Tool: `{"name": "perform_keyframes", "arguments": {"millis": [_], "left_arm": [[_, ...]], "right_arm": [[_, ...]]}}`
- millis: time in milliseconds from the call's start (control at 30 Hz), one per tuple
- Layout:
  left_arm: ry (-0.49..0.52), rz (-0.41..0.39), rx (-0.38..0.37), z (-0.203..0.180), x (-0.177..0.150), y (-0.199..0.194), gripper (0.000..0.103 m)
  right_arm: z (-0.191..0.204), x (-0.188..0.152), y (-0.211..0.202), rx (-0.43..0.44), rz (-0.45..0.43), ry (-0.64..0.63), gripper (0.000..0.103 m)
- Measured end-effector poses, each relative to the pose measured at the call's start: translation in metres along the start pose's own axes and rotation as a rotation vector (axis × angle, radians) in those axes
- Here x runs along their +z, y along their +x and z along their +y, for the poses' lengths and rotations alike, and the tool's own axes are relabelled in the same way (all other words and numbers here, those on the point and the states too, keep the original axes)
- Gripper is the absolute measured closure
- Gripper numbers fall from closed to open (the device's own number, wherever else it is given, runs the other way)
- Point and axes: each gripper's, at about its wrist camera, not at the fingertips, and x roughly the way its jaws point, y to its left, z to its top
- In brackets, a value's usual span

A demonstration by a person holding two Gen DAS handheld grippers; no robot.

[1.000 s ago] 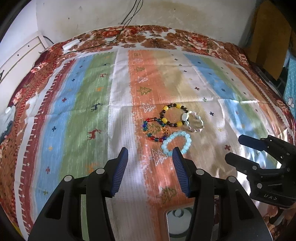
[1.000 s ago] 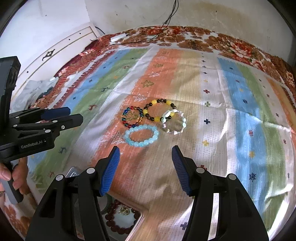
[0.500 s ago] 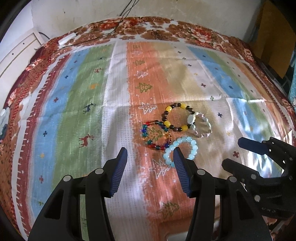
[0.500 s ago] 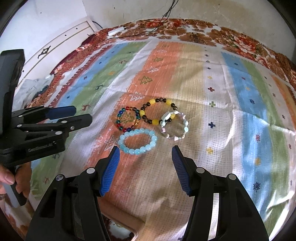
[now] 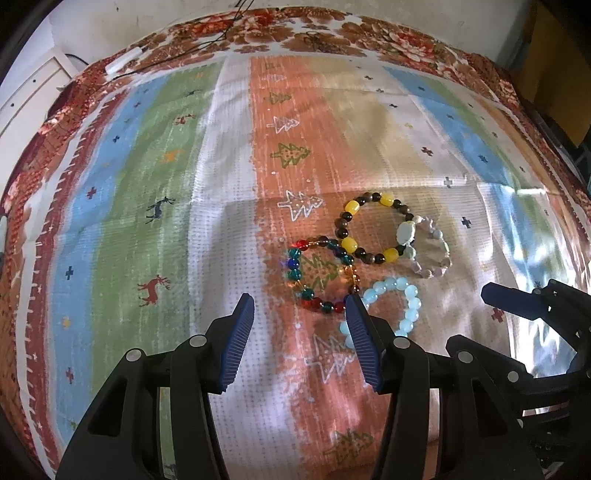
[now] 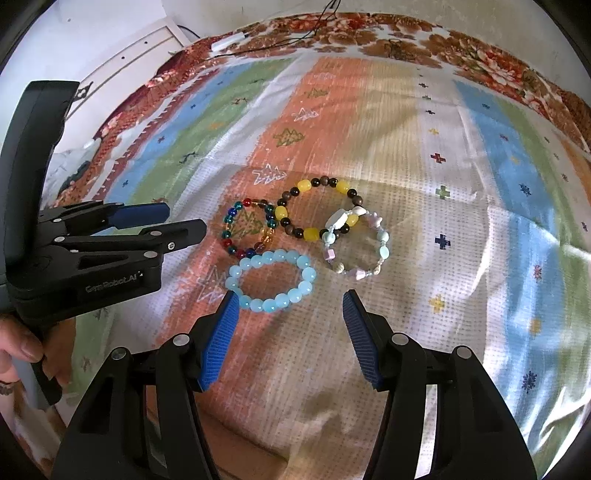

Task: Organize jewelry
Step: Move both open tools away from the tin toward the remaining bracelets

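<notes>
Your work surface is a striped cloth (image 5: 229,192) printed with trees, deer and crosses in orange, green, blue and white bands. It lies over a red floral bedspread (image 5: 332,37) whose border shows along the 12 o'clock edge. A pale wall (image 6: 110,22) stands behind it, and black cables (image 6: 295,37) run across the bedspread to a small white block (image 6: 229,41) at 11 o'clock. White panelled furniture (image 6: 122,62) stands at 10 o'clock in the right wrist view. No container appears in either current view.

Four bracelets lie grouped on the orange band, near the centre of both views:
- The yellow-and-dark bracelet (image 6: 317,208) lies farthest from you, at 12 o'clock in the group.
- The multicolour glass bracelet (image 6: 249,229) lies at 9 o'clock of it, and the two rims touch.
- The pastel charm bracelet (image 6: 356,243) lies at 3 o'clock and overlaps the yellow-and-dark bracelet at its white charm.
- The light blue bracelet (image 6: 272,280) lies nearest you, at 6 o'clock, touching the multicolour glass bracelet.

Your right hand-held gripper (image 6: 288,332) is wide open and holds nothing. Its left finger (image 6: 218,341) sits just beside the light blue bracelet.

Your left hand-held gripper (image 5: 299,336) is also wide open and empty. Its right finger (image 5: 364,343) covers part of the light blue bracelet in the left wrist view. Whether they touch cannot be told.
</notes>
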Motion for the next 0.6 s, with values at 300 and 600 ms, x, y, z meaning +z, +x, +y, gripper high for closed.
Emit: {"name": "perform_keyframes", "arguments": {"millis": [300, 600], "left_arm": [[0.001, 0.028, -0.006, 0.004, 0.006, 0.015, 0.050], [0.024, 0.060, -0.001, 0.003, 0.011, 0.033, 0.049]], "right_arm": [[-0.003, 0.004, 0.016, -0.013, 0.025, 0.004, 0.045], [-0.001, 0.008, 0.038, -0.034, 0.062, -0.018, 0.045]]}}
